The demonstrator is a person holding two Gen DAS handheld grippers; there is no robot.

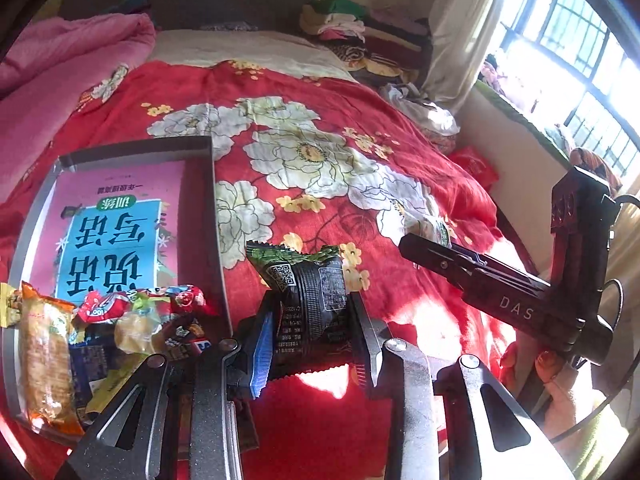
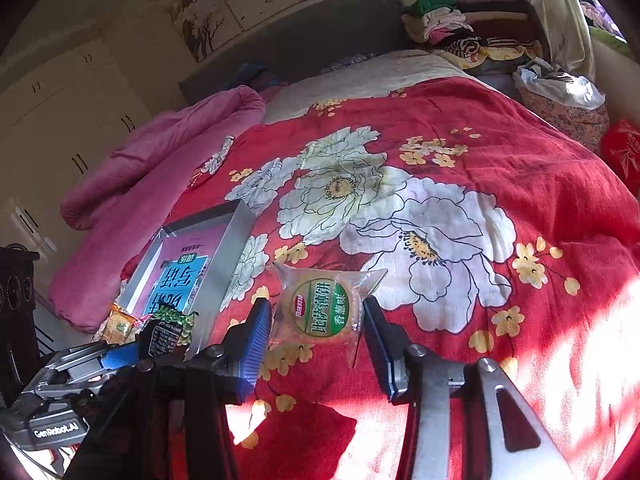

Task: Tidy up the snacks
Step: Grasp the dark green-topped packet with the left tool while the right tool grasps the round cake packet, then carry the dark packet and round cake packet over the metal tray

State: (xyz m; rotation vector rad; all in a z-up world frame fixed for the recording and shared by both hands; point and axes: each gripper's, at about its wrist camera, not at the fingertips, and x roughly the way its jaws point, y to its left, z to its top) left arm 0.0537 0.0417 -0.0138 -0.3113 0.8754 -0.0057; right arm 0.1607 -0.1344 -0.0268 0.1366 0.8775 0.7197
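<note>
Left gripper (image 1: 312, 336): pinching black packet (image 1: 310, 300) above bedspread (image 1: 320, 184). Right gripper (image 2: 318, 344): pinching clear biscuit pack (image 2: 322, 310). Tray (image 1: 208, 184): assorted snacks (image 1: 132, 320), book (image 1: 120, 232).

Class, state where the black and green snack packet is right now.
The black and green snack packet is clamped in the left gripper, just right of the grey tray over the red bedspread.

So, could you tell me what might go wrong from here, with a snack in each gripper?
1. The left gripper pinches the black packet low down, so it could tip or slip.
2. The tray is already heaped with snacks at its near end; more may spill.
3. The right gripper holds a round biscuit pack that could crack if squeezed.
</note>
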